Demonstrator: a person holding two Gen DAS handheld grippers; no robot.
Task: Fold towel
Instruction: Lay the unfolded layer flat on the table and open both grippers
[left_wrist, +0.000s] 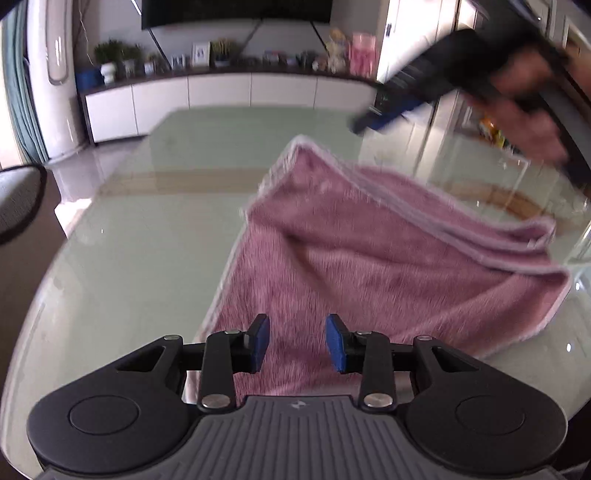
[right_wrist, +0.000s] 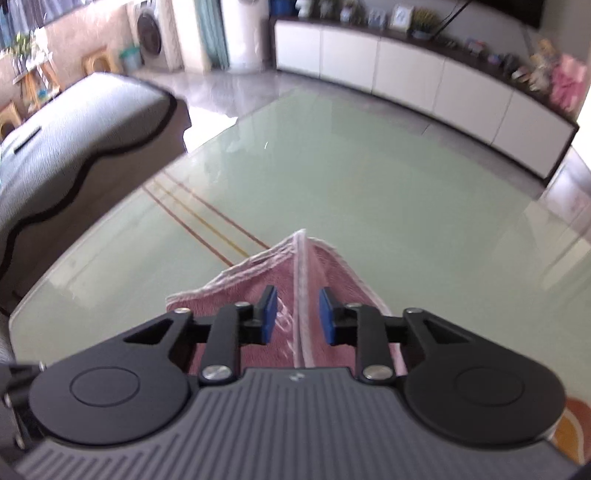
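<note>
We're over the pale green glass bench (left_wrist: 147, 229), and the pink towel (left_wrist: 369, 258) lies on its right half, already doubled, with layered white-trimmed edges stacked along the far right side. It looks light, plush and floppy to us: it will sag and drag, not slide stiffly, so we'd take it at a corner through all layers. Left tongs (left_wrist: 297, 343) stand apart above the towel's near edge, nothing between the pads. In the right wrist view, the right tongs (right_wrist: 297, 314) straddle a raised trimmed ridge of towel (right_wrist: 301, 280), pads apart and not pressing it.
</note>
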